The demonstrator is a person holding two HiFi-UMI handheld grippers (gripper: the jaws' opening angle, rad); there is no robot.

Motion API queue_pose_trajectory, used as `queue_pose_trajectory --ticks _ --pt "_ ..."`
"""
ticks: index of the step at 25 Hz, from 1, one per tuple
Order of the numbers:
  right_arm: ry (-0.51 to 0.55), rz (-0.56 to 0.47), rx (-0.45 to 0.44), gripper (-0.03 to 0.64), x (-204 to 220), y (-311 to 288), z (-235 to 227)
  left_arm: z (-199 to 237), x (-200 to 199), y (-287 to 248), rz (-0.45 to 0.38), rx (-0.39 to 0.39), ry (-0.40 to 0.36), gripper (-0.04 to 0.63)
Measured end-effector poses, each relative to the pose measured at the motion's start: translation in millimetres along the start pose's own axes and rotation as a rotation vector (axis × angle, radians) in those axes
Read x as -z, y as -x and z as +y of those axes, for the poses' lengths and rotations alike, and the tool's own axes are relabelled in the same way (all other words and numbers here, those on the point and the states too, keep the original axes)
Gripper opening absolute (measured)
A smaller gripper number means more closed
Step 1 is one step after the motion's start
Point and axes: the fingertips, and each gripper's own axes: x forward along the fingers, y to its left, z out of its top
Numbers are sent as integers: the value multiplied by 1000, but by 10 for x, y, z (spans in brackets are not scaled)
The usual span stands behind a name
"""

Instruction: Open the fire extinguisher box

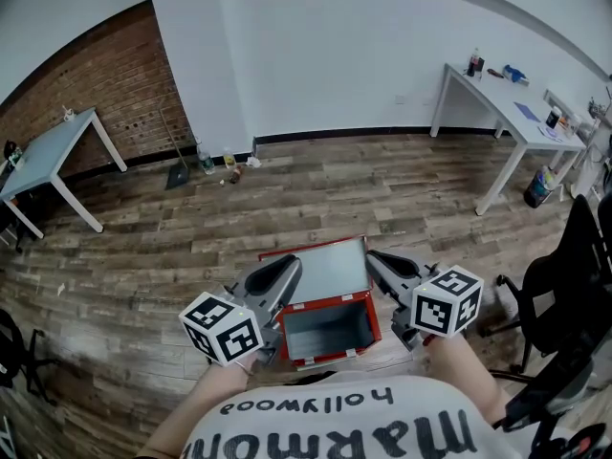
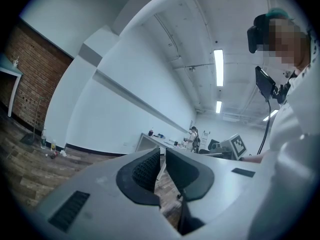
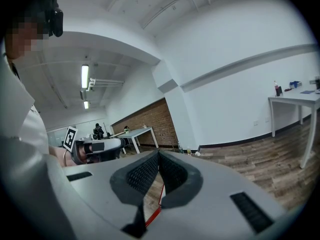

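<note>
- Red box point(image 1: 375, 325) sits on the wood floor point(image 1: 172, 237) right in front of the person, between the two claws.
- Its lid point(image 1: 320, 268) is up and tipped back — grey underside showing. The grey inside of the box is in plain sight.
- Left claw point(image 1: 294, 262) lies along the box's left side, tip at the lid's left edge. I cannot tell whether it touches.
- Left gripper view: left claw point(image 2: 162, 152) all but pressed together, only a thin slit between the ribbed pads point(image 2: 147, 169), with nothing in it.
- Right claw point(image 1: 372, 254) lies on the box's right side, tip by the lid's right edge.
- Right gripper view: right claw point(image 3: 158, 154) pressed together at the tips. Lower down, through the gap behind the pads, a red edge point(image 3: 154, 216) of the box shows against the floorboards.
- Both claws point roughly towards each other across the box, and each shows in the other's view.
- Marker cubes: left point(image 1: 222, 328), right point(image 1: 447, 300), both near the person's body.
- Room: white counter point(image 1: 507, 103) against the far wall at right with small items on it, a grey-blue counter point(image 1: 48, 151) by the brick wall point(image 1: 105, 75) at left, a few bottles point(image 1: 206, 159) on the floor by the wall, and a black chair point(image 1: 564, 285) at far right.
</note>
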Motion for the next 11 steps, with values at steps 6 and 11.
queue_pose_trajectory --ticks 6,11 --pt "24 13 5 11 2 27 -7 -29 -6 -16 -3 3 -3 38" --pt "30 20 1 11 4 39 10 -59 -28 -27 -5 8 -4 38"
